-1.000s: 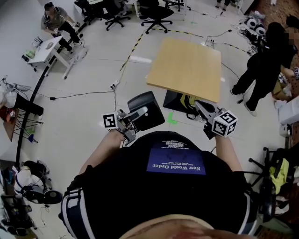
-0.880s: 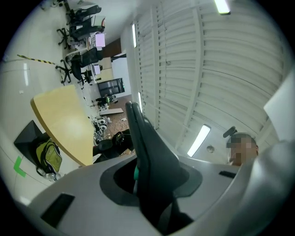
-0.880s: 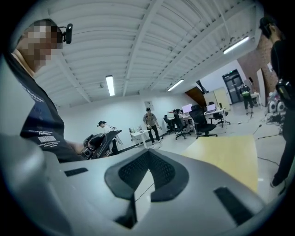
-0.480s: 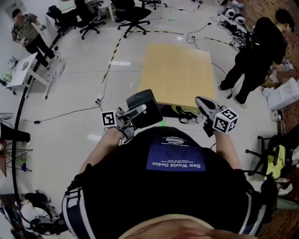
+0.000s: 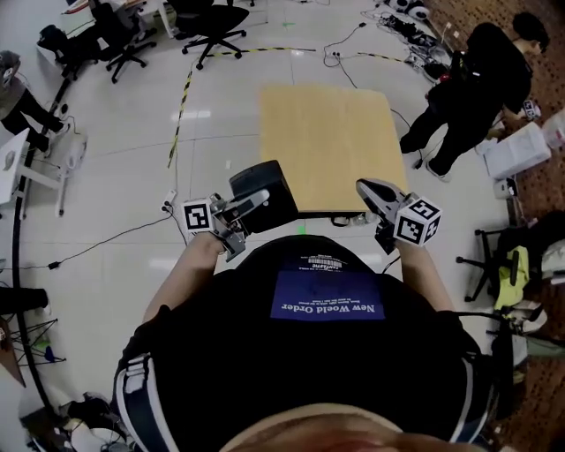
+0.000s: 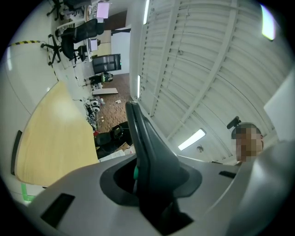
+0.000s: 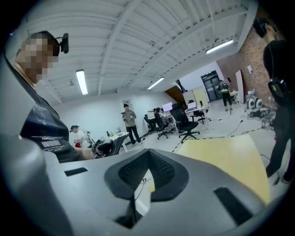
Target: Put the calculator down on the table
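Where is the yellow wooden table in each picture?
Head view: the table is at the top middle, just ahead of the person.
Left gripper view: the table is at the left, seen tipped sideways.
Right gripper view: the table is right of middle, past the jaws.
Shared landmark: the black office chair beyond the table's far end.

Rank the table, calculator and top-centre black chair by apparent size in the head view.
Table: largest.
Calculator and chair: look about alike; the calculator is nearer the camera, so no ranking between them.
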The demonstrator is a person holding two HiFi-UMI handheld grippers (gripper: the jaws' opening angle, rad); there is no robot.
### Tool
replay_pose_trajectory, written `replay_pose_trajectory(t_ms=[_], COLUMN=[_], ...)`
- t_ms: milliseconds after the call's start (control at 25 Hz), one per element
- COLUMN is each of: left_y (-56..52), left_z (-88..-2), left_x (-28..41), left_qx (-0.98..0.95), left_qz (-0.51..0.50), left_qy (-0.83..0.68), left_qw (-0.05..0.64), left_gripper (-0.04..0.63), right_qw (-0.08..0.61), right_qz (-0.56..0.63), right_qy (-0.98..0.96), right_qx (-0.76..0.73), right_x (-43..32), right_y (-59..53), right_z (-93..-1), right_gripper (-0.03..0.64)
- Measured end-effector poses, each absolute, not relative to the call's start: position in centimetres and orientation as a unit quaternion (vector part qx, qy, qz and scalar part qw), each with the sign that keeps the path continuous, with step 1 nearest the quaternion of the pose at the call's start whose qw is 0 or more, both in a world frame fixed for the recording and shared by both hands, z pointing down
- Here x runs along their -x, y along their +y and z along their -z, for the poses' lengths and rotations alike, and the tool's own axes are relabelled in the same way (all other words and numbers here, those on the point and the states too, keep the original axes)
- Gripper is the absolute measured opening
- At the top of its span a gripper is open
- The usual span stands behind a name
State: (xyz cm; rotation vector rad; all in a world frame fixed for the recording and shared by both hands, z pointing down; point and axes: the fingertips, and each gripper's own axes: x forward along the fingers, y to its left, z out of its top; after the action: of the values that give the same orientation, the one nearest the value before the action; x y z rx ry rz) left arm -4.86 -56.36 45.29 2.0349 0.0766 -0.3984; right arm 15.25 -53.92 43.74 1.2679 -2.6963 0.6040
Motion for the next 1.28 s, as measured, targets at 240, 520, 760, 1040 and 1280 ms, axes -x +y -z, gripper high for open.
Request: replay_pose_trajectory(t_ms=[240,520,760,1040,1280], left_y=[-58.6,-63.0,-63.7,-63.8,-63.6], left_z=[-49.6,-52.1,-55.0,-61.9,-69.6], left_x=[1.2,-4.8,-4.6,-2.2,-1.5], left_qx=[-0.829,-0.806,-0.781,-0.756,-0.773], left_qz=[0.158,0.195,0.182,0.147,0.062], left_qy=[-0.007,-0.110,-0.187,-0.210,-0.205], left_qw=[0.537,0.548,0.567,0.602,0.598], left_gripper=[0.141,0.141,0.141,0.141,0.141], right_qw=[0.058,0.056,0.065,0.084,0.112], right_qz=[-0.210,-0.211,-0.231,-0.261,-0.306], right_qy=[-0.886,-0.920,-0.930,-0.923,-0.902], right_qx=[-0.409,-0.325,-0.279,-0.270,-0.284], right_x=[-19.7,-25.7,-26.7,-23.4,-21.9], right_y=[-56.9,-63.2,-66.5,-66.8,-63.7], right_z=[-45.2,-46.7,-47.8,-51.3,-56.4], right_gripper=[-0.014,-0.014,-0.014,-0.014,-0.014])
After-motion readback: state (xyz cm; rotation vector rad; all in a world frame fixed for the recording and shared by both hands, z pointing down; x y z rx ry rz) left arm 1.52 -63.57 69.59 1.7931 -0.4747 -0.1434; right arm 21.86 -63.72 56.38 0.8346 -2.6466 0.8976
